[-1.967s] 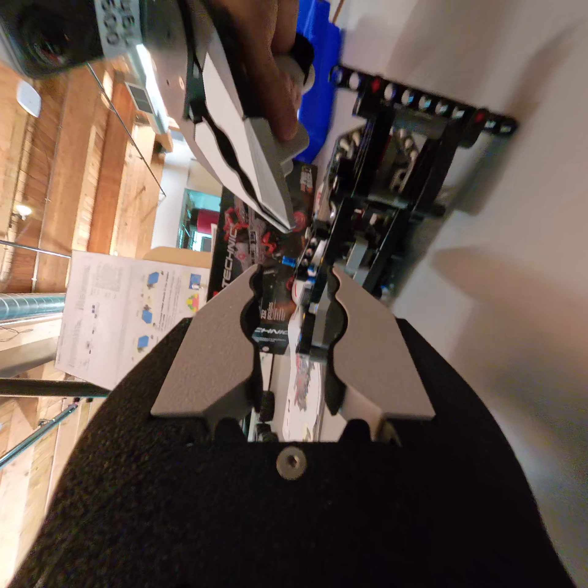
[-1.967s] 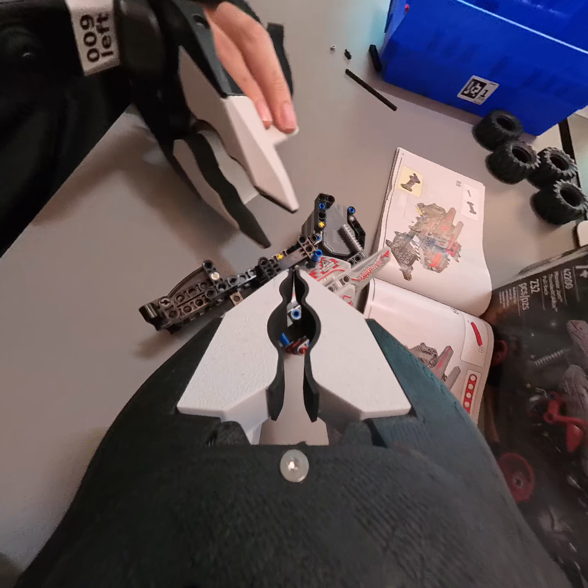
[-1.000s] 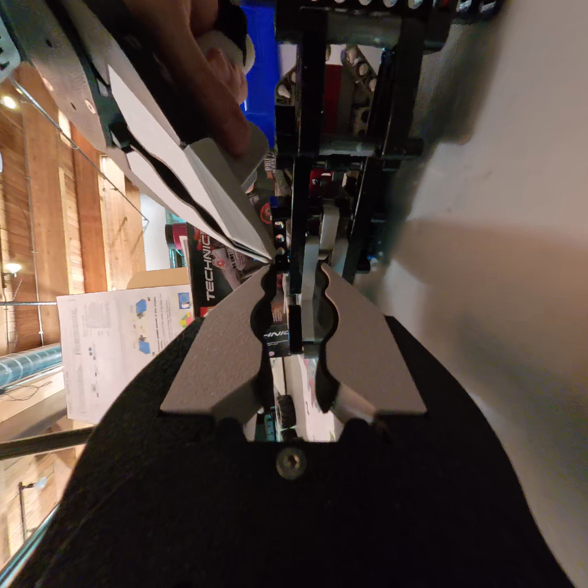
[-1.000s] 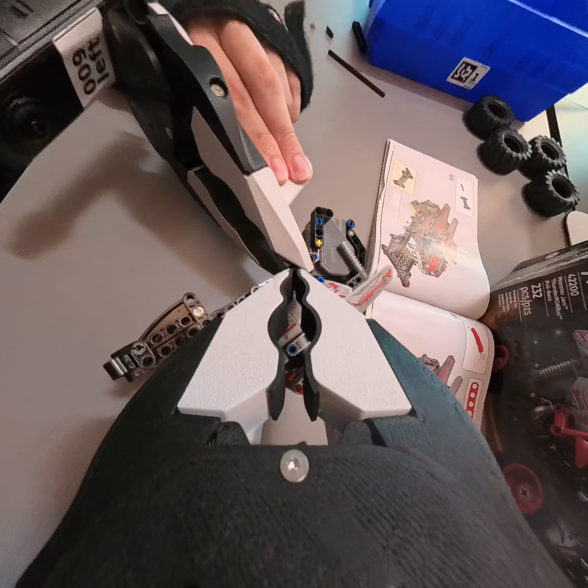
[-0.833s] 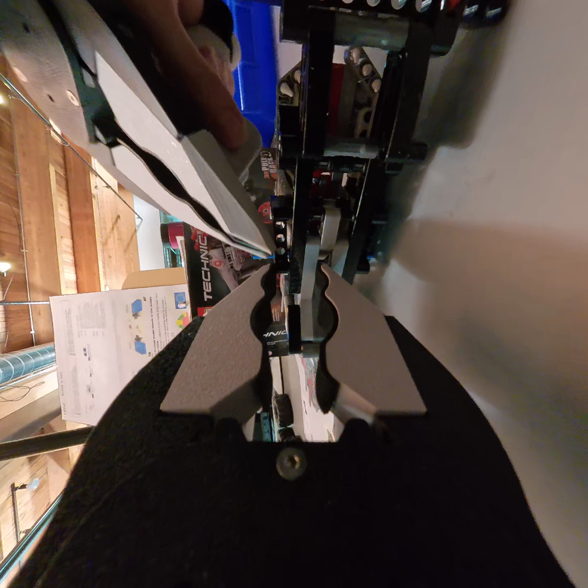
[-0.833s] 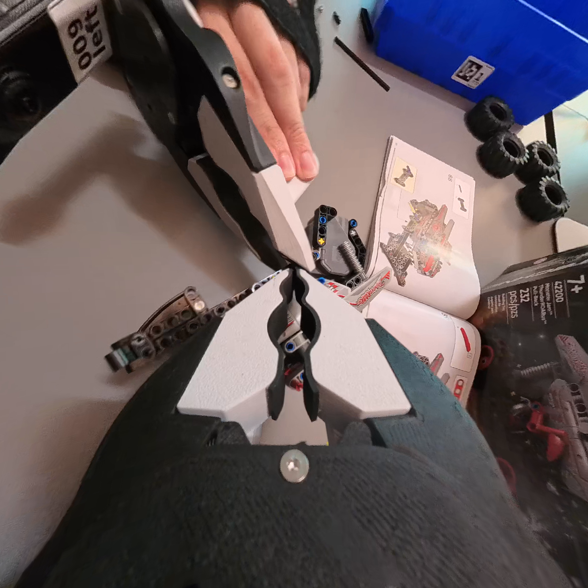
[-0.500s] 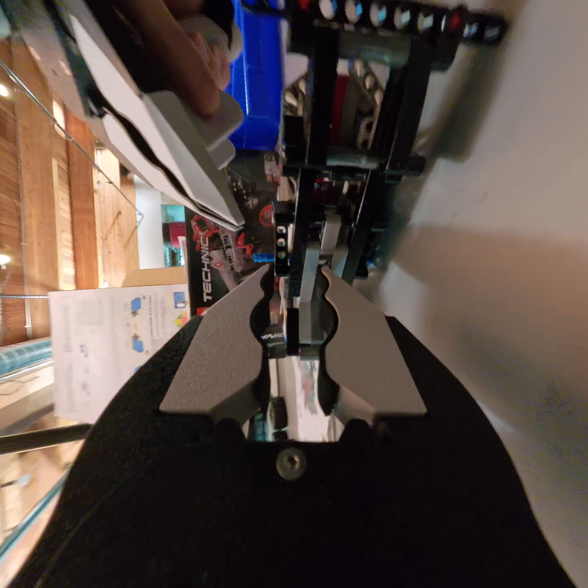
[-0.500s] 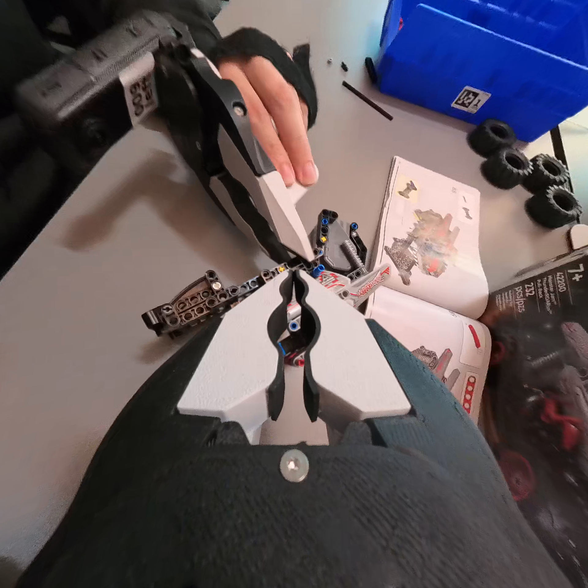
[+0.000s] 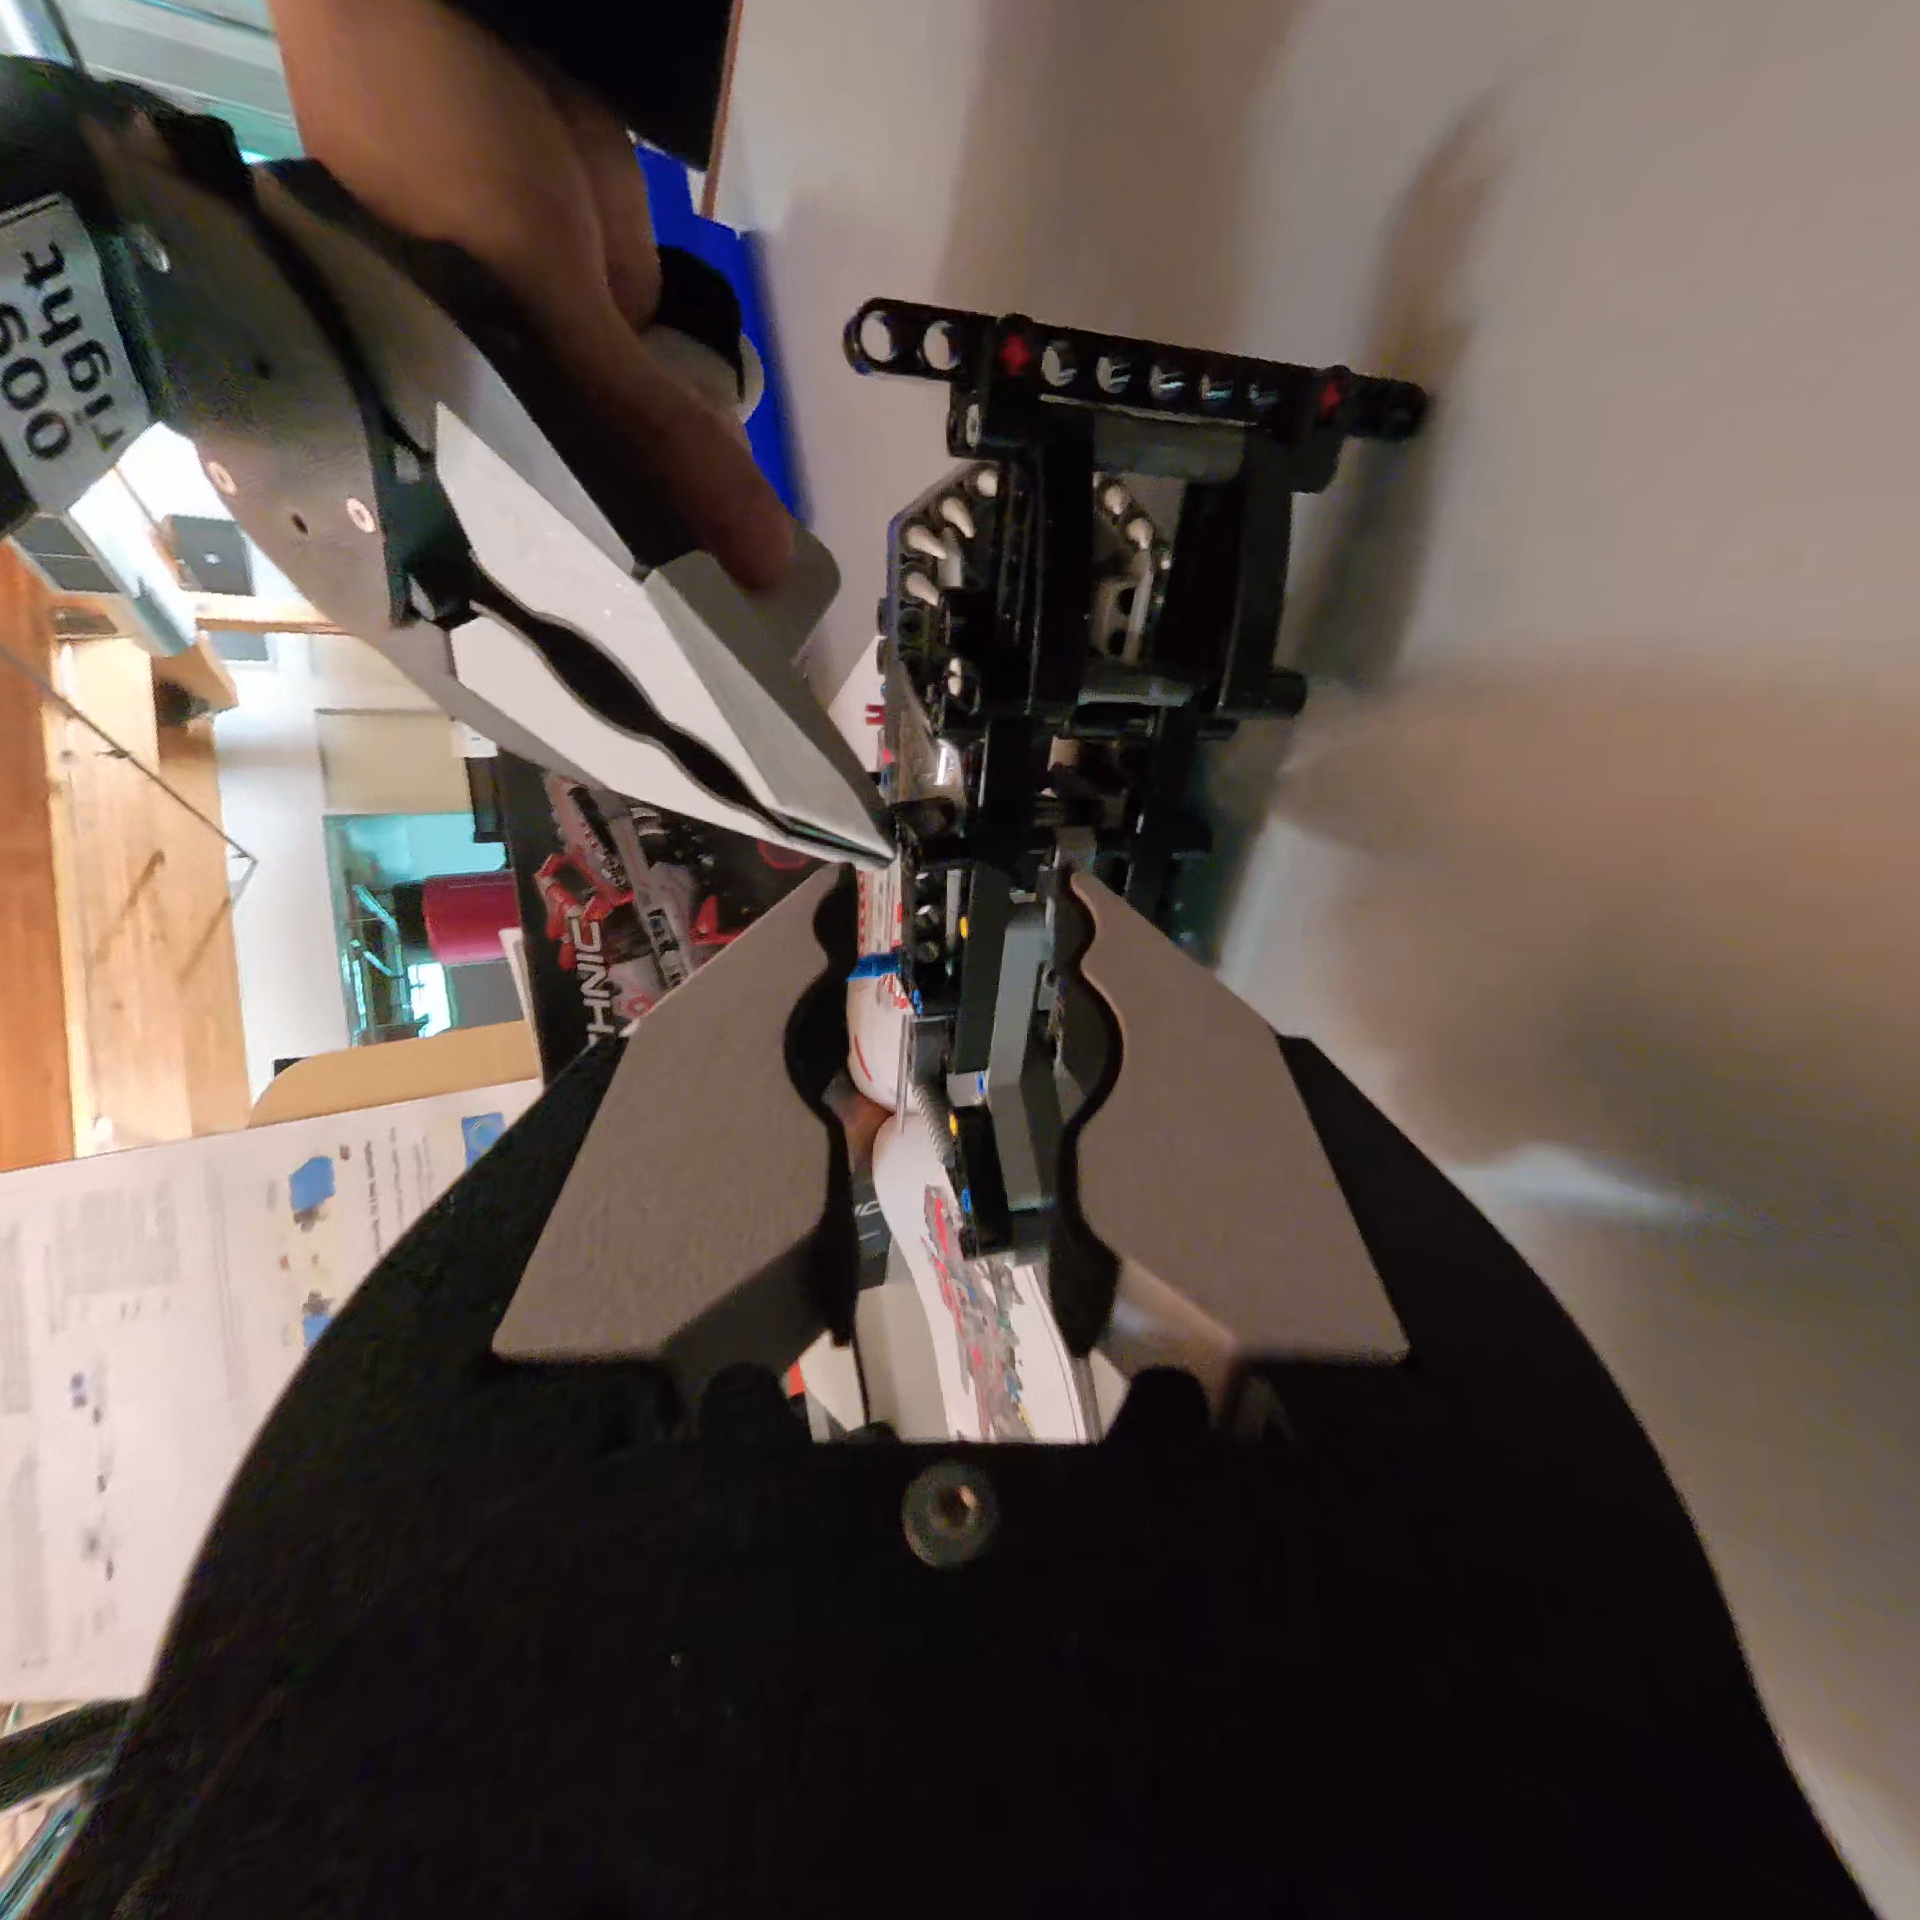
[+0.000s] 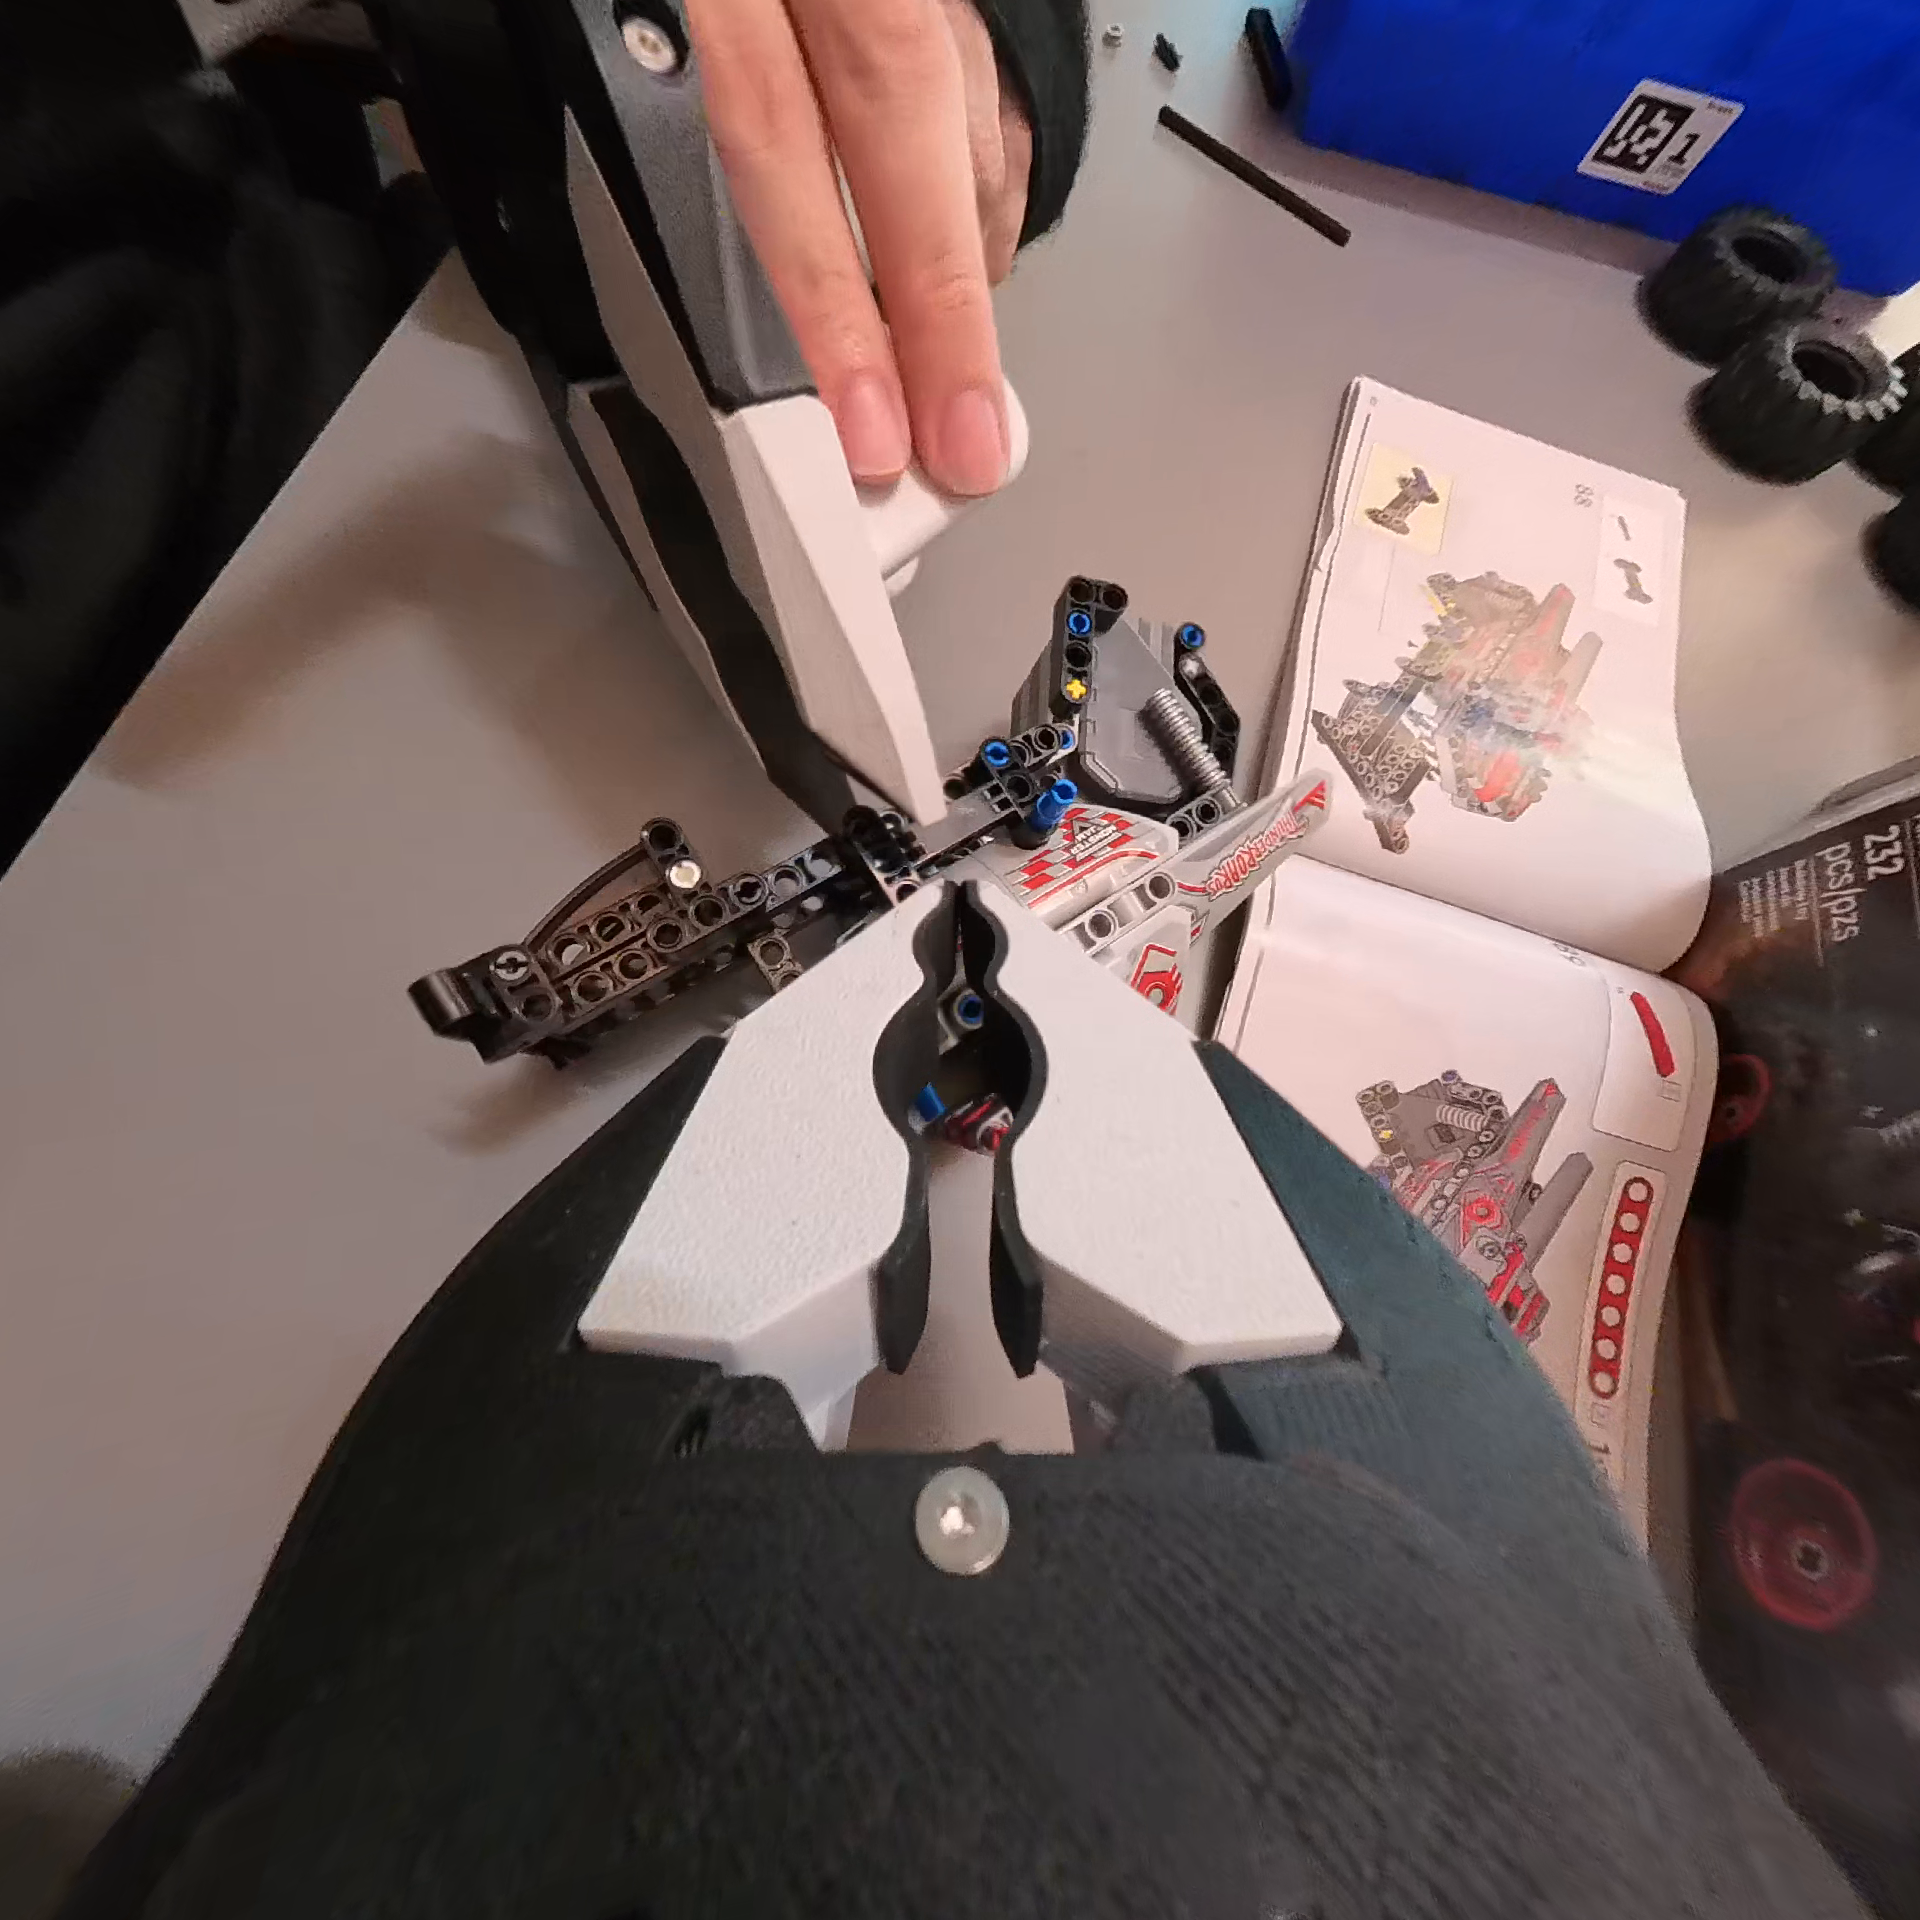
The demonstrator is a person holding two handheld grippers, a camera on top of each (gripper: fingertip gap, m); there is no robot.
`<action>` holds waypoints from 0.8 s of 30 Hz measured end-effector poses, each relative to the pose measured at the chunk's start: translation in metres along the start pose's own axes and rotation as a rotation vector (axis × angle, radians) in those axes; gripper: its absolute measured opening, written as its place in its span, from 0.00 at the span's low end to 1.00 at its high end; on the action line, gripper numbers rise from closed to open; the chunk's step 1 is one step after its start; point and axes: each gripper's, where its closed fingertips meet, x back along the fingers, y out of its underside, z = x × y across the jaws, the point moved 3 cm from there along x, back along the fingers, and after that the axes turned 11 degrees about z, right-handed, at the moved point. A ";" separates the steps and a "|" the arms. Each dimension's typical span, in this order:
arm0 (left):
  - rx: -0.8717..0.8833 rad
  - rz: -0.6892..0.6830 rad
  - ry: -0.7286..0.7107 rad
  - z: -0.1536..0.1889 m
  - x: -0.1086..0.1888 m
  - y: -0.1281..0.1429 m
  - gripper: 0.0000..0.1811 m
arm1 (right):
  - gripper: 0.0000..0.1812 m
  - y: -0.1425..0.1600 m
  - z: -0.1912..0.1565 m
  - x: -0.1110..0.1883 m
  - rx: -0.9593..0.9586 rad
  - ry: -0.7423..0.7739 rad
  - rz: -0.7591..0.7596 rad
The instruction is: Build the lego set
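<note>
A partly built lego model (image 10: 623,935) of black beams with grey and red-white panels lies on the grey table (image 10: 260,831). It also shows in the left wrist view (image 9: 1091,623). My left gripper (image 9: 956,883) is shut on the model's black beam and grey piece. In the right wrist view it reaches in from the upper left (image 10: 894,816). My right gripper (image 10: 956,899) is shut, its tips against the same beam right beside the left gripper. It also shows in the left wrist view (image 9: 878,847). I cannot tell whether it pinches a small part.
An open instruction booklet (image 10: 1455,675) lies right of the model. A blue bin (image 10: 1558,83), black tyres (image 10: 1756,270) and a thin black axle (image 10: 1247,177) are at the back right. The set's dark box (image 10: 1849,1143) is at the right edge. My two grippers' fingertips are within a few centimetres of each other. Both grippers' tips are roughly 35 cm from the thin black axle (image 10: 1247,177).
The left gripper has kept its hold on the model. The right gripper's tips drew back from the beam half a second ago and are against it again now.
</note>
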 end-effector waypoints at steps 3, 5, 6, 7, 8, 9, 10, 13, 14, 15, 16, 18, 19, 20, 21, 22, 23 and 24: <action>0.030 -0.004 0.042 0.002 -0.001 0.000 0.17 | 0.00 0.002 0.000 -0.001 -0.007 0.002 -0.009; 0.027 -0.004 0.061 0.001 -0.001 -0.001 0.17 | 0.00 0.002 -0.001 -0.001 -0.011 -0.004 -0.016; 0.014 -0.007 0.070 0.001 -0.001 -0.001 0.18 | 0.00 0.002 -0.001 0.000 0.004 -0.003 -0.022; 0.010 -0.013 0.087 0.001 -0.001 -0.001 0.19 | 0.00 0.001 -0.001 0.001 0.015 -0.002 -0.026; 0.014 -0.019 0.101 0.000 -0.001 -0.001 0.19 | 0.00 -0.001 -0.002 0.003 0.016 -0.003 -0.018; 0.014 -0.022 0.114 -0.001 -0.001 -0.001 0.20 | 0.00 -0.005 -0.002 0.005 0.011 -0.004 -0.001; 0.006 -0.018 0.132 -0.001 -0.001 -0.002 0.21 | 0.00 -0.006 -0.003 0.006 0.003 -0.011 0.014; -0.021 0.007 0.209 0.003 -0.001 -0.005 0.21 | 0.00 -0.003 -0.005 0.004 -0.011 -0.031 0.010; -0.027 0.007 0.213 0.003 -0.002 -0.005 0.20 | 0.00 -0.004 -0.006 0.004 -0.012 -0.040 0.020; -0.024 0.010 0.214 0.003 -0.002 -0.005 0.20 | 0.00 -0.003 -0.006 0.004 -0.011 -0.040 0.014; -0.014 0.011 0.220 0.004 -0.003 -0.004 0.20 | 0.00 -0.003 -0.006 0.005 -0.007 -0.038 0.005; -0.014 0.009 0.206 0.003 -0.003 -0.003 0.17 | 0.00 -0.003 -0.007 0.005 0.003 -0.035 -0.004; -0.012 0.005 0.202 0.004 -0.003 -0.003 0.17 | 0.00 -0.002 -0.007 0.005 0.001 -0.034 -0.009; 0.008 -0.001 0.197 0.004 -0.003 -0.003 0.16 | 0.00 -0.002 -0.007 0.005 0.000 -0.032 -0.014; 0.027 -0.004 0.195 0.004 -0.003 -0.003 0.16 | 0.00 -0.002 -0.007 0.004 0.001 -0.031 -0.017; 0.035 -0.001 0.194 0.005 -0.003 -0.003 0.16 | 0.00 -0.002 -0.007 0.004 -0.007 -0.033 -0.018; 0.034 0.003 0.192 0.006 -0.003 -0.003 0.15 | 0.00 -0.001 -0.007 0.003 -0.020 -0.036 -0.016; 0.027 0.007 0.192 0.006 -0.002 -0.002 0.15 | 0.00 -0.001 -0.008 0.003 -0.026 -0.039 -0.015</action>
